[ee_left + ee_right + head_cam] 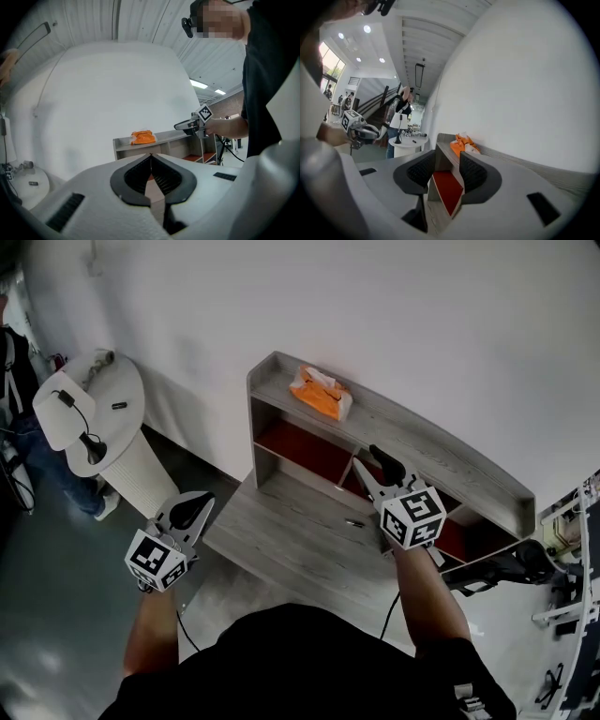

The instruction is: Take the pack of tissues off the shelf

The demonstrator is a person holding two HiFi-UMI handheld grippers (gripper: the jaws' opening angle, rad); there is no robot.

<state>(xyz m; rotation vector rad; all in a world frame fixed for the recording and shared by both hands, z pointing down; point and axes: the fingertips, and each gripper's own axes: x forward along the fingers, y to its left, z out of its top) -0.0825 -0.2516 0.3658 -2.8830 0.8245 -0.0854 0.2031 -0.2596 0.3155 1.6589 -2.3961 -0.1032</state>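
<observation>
Over to the left, a round white side table [129,382] carries a black cable [80,414]; a person [42,460] stands beside it.

Tissue pack [321,393] on shelf [441,451] left end; round table [117,381] further left.

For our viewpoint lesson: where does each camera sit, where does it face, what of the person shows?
Head view: on the head, facing down at the shelf; forearms, left claw, right claw.
Left gripper view: on left claw, facing the shelf; torso, right arm.
Right gripper view: on right claw, facing along the shelf; left hand.
Shared: tissue pack.
</observation>
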